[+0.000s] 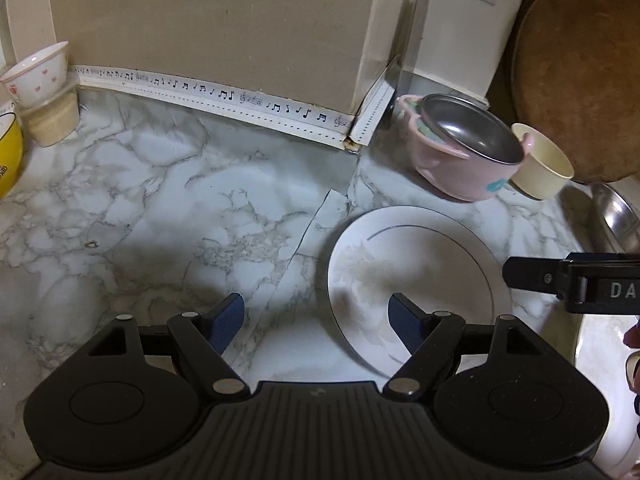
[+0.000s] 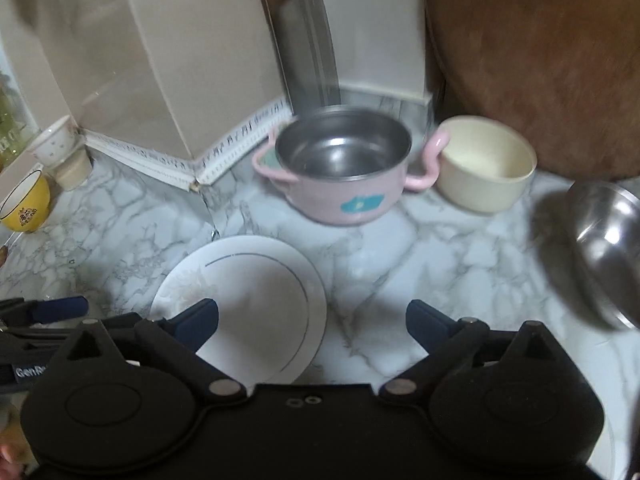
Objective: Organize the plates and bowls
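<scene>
A white plate (image 1: 416, 272) with a thin dark ring lies flat on the marble counter. My left gripper (image 1: 316, 316) is open, its right pad hovering over the plate's left part and its left pad over bare counter. In the right wrist view the same plate (image 2: 256, 280) lies low and left, and my right gripper (image 2: 312, 320) stands wide open, with its left pad above the plate and nothing between the pads. Behind the plate stand a pink two-handled pot (image 2: 344, 176) with a steel inside and a cream bowl (image 2: 484, 164).
A steel bowl (image 2: 604, 240) sits at the right. A round wooden board (image 2: 532, 60) leans on the back wall. At the far left are a yellow bowl (image 1: 8, 152) and a white heart-patterned bowl (image 1: 38, 72) stacked on a beige cup (image 1: 56, 120). A cardboard box (image 1: 220, 32) stands behind.
</scene>
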